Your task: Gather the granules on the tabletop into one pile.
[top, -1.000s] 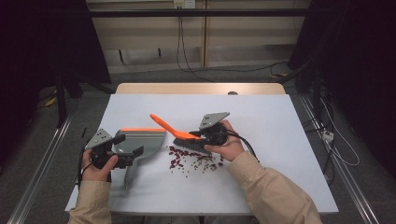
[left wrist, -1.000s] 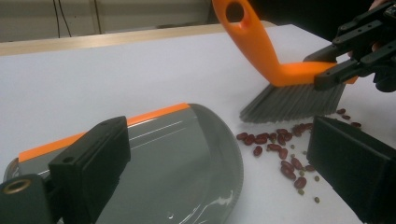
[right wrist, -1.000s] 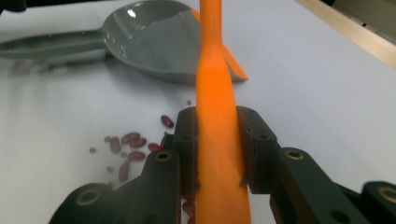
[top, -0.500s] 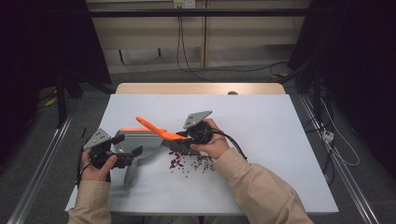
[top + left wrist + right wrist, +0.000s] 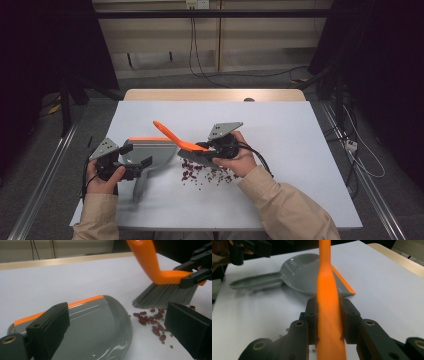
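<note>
A grey dustpan (image 5: 150, 151) with an orange front lip lies on the white table (image 5: 300, 150), its handle pointing toward the person. My left gripper (image 5: 137, 156) hovers over the pan (image 5: 95, 322) with its jaws wide apart, pressing on nothing. My right gripper (image 5: 207, 147) is shut on the orange brush (image 5: 172, 134), its jaws pinching the handle (image 5: 327, 290). The grey bristles (image 5: 165, 295) touch down just right of the pan. Dark red beans (image 5: 200, 172) lie scattered under and in front of the bristles, and again beside the pan's rim (image 5: 150, 320).
A wooden strip (image 5: 215, 95) runs along the far edge of the table. Cables trail from both grippers. The person's sleeves come in from the bottom. Bare white surface stretches to the right and far side of the beans.
The right gripper swept the brush left toward the dustpan, then drew back to the right. The left gripper and dustpan stayed put.
</note>
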Demonstrator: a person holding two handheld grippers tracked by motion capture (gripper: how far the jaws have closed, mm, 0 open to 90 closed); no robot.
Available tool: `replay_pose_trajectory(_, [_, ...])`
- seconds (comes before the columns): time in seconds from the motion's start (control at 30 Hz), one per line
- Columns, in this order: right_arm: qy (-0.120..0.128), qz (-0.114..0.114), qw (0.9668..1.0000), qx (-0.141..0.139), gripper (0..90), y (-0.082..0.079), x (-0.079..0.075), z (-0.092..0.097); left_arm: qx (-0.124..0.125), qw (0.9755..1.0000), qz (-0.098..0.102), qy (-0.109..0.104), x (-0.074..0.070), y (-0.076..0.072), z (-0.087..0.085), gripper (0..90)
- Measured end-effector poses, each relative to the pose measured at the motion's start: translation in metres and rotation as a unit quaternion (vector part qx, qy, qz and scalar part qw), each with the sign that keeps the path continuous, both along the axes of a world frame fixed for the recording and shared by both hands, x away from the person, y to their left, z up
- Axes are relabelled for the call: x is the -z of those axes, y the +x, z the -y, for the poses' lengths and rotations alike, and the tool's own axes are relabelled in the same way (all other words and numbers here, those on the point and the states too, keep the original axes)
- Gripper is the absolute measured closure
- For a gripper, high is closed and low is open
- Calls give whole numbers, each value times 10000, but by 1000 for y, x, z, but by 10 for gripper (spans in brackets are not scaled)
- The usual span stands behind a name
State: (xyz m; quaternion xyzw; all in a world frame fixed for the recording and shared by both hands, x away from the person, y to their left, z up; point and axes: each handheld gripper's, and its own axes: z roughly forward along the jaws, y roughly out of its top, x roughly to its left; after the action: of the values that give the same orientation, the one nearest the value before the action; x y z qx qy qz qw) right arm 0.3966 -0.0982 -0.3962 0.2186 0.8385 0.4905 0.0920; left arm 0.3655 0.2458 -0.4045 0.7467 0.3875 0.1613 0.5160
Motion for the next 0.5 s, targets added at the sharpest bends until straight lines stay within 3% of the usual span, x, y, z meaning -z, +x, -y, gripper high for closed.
replay_pose_trajectory(0.23, [292, -304, 9991, 0, 714, -31, 4, -19, -64, 10000, 34, -38, -1, -1, -3, 60])
replay_pose_trajectory(0.4, [544, -694, 9961, 96, 714, -44, 19, -34, -81, 10000, 39, -18, -2, -1, -4, 60])
replay_pose_trajectory(0.5, [498, -805, 9952, 240, 713, -47, 31, -38, -75, 10000, 41, -15, -2, -1, -4, 61])
